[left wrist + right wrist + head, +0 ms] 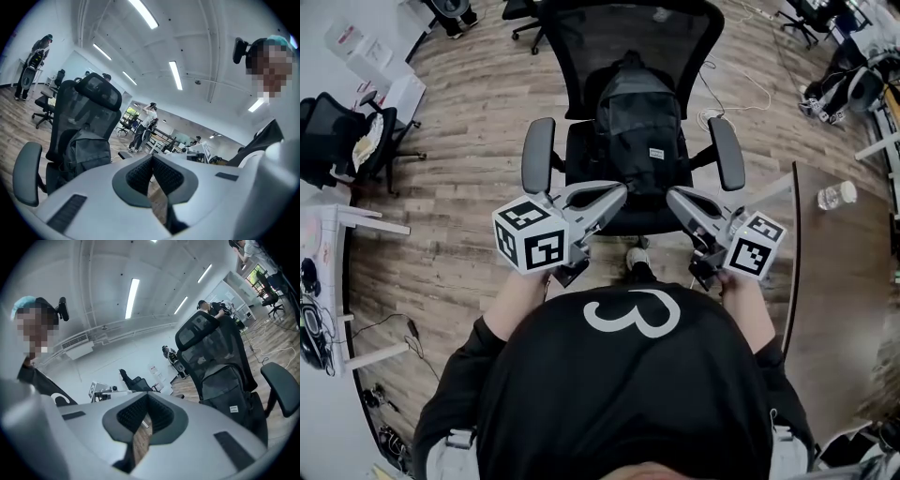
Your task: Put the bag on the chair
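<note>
My left gripper (620,189) hangs in front of the seat with its jaws together and nothing between them. In the left gripper view its pads meet on bare air, and the bag (88,151) sits off to the left, apart from them. The left armrest (537,155) is near this gripper. I judge that a careless swing could knock it and turn or roll the chair (581,150) on the wood floor, tipping the load.

The bag (638,117) rests on the seat, between the armrests, with its back against the mesh backrest. Nothing holds it now, so the main risk I see is a forward slump. If its base sits close to the seat's front edge, it could slide off toward me. I cannot tell how far back the base sits.

My right gripper (673,194) is likewise closed and empty, just short of the seat edge. In its own view the pads touch and the bag (228,386) stands off to the right.

The bag's long axis runs up along the backrest, top toward the headrest. Its front pocket, with a small white label, faces me.
</note>
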Motion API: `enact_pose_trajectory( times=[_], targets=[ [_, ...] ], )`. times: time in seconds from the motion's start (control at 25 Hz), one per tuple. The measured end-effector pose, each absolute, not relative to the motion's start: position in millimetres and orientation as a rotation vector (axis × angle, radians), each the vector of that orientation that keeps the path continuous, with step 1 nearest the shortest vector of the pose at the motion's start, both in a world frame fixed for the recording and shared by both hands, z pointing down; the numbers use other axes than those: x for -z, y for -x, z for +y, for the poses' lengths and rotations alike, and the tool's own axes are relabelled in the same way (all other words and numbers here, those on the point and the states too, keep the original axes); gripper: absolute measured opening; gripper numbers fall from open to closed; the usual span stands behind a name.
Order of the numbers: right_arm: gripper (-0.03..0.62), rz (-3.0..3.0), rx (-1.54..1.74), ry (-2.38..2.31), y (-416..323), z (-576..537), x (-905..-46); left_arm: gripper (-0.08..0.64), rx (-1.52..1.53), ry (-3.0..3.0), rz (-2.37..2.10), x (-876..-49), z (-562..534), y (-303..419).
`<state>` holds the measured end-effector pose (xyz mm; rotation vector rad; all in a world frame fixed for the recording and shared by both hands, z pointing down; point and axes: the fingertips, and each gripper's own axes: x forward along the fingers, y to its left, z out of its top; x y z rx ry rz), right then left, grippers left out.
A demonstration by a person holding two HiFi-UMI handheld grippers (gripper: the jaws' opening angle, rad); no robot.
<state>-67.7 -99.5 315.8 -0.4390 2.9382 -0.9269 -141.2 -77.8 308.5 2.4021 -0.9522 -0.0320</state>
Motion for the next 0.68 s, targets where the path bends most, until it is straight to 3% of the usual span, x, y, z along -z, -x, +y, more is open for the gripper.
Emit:
enact_pose_trajectory(
  times=[0.68],
  targets=[
    [0.025,2.966,0.932,0.447,86,-81,-310,0.017,0.052,-2.396,-0.946,-302,-62,152]
  ],
)
